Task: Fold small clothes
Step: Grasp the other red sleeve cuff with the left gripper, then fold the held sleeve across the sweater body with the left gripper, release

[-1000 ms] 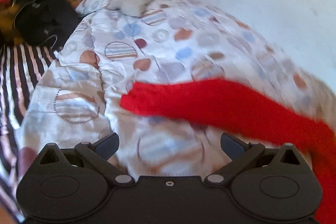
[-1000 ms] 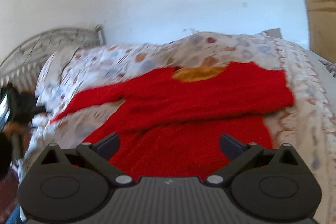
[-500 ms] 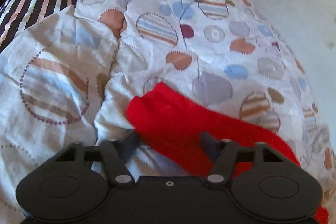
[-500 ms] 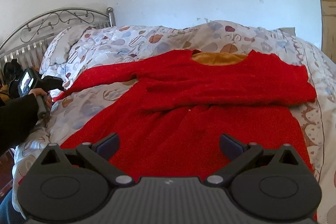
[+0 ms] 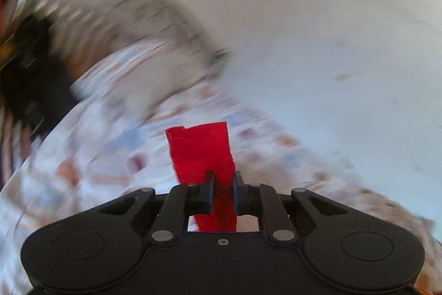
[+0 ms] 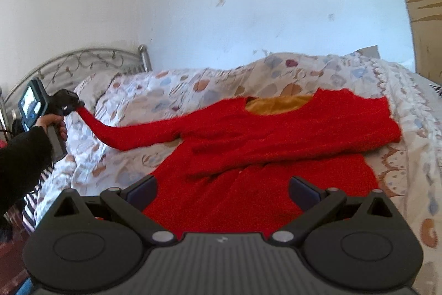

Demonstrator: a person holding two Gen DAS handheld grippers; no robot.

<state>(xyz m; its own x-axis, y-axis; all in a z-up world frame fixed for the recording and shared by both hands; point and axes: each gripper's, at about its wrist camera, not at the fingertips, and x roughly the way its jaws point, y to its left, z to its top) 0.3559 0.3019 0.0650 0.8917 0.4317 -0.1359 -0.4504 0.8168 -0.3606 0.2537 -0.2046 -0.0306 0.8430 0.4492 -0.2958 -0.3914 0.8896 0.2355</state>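
A red knit sweater (image 6: 265, 156) with a mustard inner collar lies spread on the patterned duvet (image 6: 171, 90). Its right sleeve is folded across the chest. My left gripper (image 5: 223, 179) is shut on the cuff of the left sleeve (image 5: 201, 151), which sticks up beyond the jaws. In the right wrist view the left gripper (image 6: 74, 105) holds that sleeve (image 6: 132, 133) lifted off the bed at the far left. My right gripper (image 6: 222, 188) is open and empty above the sweater's lower part.
A metal headboard (image 6: 83, 60) stands at the bed's left end against a white wall (image 6: 221, 4). A striped sheet (image 6: 33, 201) shows at the bed's left edge. Dark clothes (image 5: 30, 79) lie near the headboard. The left wrist view is motion-blurred.
My left gripper closed on the sleeve cuff and lifted it off the duvet, swinging upward. My right gripper stayed open over the sweater.
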